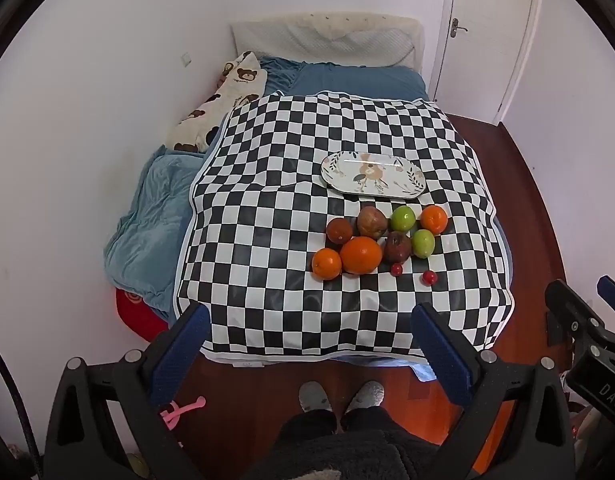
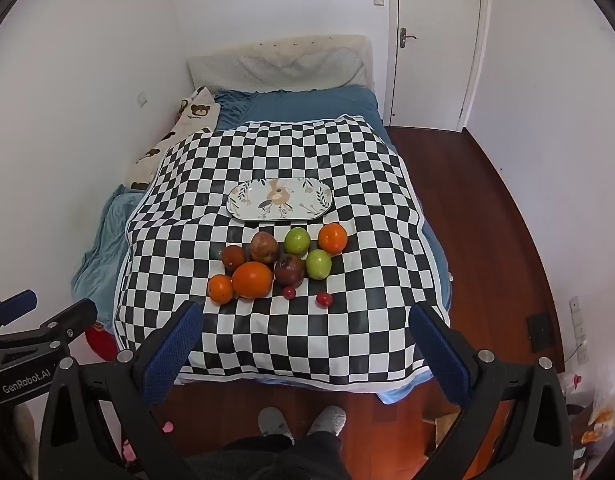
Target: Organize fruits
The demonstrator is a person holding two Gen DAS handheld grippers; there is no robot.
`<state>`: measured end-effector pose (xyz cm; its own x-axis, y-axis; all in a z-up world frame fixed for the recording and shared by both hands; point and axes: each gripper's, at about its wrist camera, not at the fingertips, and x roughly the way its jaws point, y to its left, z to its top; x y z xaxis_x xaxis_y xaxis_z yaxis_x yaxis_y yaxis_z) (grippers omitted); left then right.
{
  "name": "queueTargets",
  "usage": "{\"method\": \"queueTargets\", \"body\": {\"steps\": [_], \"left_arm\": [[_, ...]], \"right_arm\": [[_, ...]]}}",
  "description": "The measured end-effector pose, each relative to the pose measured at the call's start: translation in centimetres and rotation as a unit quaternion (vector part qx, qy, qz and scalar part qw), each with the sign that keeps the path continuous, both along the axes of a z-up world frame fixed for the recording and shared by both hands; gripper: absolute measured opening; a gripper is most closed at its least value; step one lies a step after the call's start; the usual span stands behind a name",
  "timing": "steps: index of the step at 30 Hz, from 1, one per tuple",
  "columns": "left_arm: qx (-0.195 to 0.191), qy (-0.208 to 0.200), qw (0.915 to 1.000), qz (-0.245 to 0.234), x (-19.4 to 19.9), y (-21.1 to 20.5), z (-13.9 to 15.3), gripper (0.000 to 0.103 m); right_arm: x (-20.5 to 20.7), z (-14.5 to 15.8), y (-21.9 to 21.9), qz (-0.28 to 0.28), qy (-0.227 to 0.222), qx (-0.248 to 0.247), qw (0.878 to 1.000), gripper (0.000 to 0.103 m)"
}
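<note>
Nothing picked yet. Both hand-held grippers, left and right, gape empty above the bed edge. Fruits clustered on checkered cloth, just before the empty plate. Next, probably: reach in, grip one fruit, plate it.

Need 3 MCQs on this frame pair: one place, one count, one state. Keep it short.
1. Where is the plate relative to the fruit?
A. beyond it
B. nearer the camera
C. under it

2. How many green fruits lie on the checkered cloth?
A. one
B. two
C. four

3. The left gripper is:
A. shut on an orange
B. shut, empty
C. open, empty

Key:
1 A, the plate lies past the fruit cluster.
2 B, green fruit and green fruit.
3 C, fingers wide apart, nothing between.
</note>
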<state>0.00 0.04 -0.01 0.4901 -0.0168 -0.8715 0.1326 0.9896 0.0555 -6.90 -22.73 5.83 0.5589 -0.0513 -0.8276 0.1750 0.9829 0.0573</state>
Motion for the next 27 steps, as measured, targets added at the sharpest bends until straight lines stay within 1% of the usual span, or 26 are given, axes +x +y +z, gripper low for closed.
{"method": "queueTargets", "body": {"steps": [27], "left_arm": [[0.001, 0.001, 1.0000, 0.000, 0.01, -0.01, -0.01, 0.103]], "right_arm": [[0.01, 0.06, -0.32, 0.000, -0.007, 0.004, 1.000, 0.103]]}}
